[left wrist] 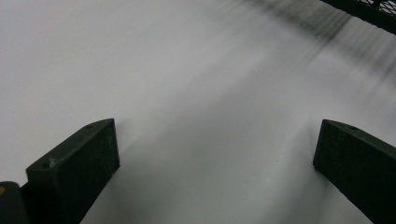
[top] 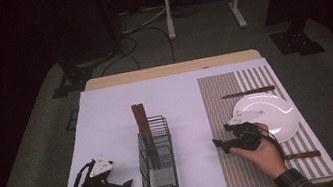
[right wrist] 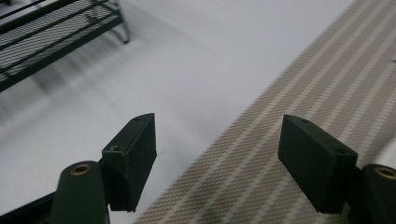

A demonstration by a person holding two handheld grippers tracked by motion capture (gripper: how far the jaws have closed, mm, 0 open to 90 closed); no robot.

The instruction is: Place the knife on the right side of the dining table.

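Your left gripper (top: 127,184) sat wide open left of the wire rack (top: 158,168), right gripper (top: 218,144) equally wide on the other side.

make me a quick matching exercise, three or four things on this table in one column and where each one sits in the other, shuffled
Things:
1. round white plate
2. black wire-mesh caddy
3. brown-handled knife
4. open left gripper

Places:
A. white sheet, centre
B. striped mat, beyond the plate
C. white sheet, near left corner
D. striped mat, right side

Pairs: 1-D, 2-A, 3-B, 4-C
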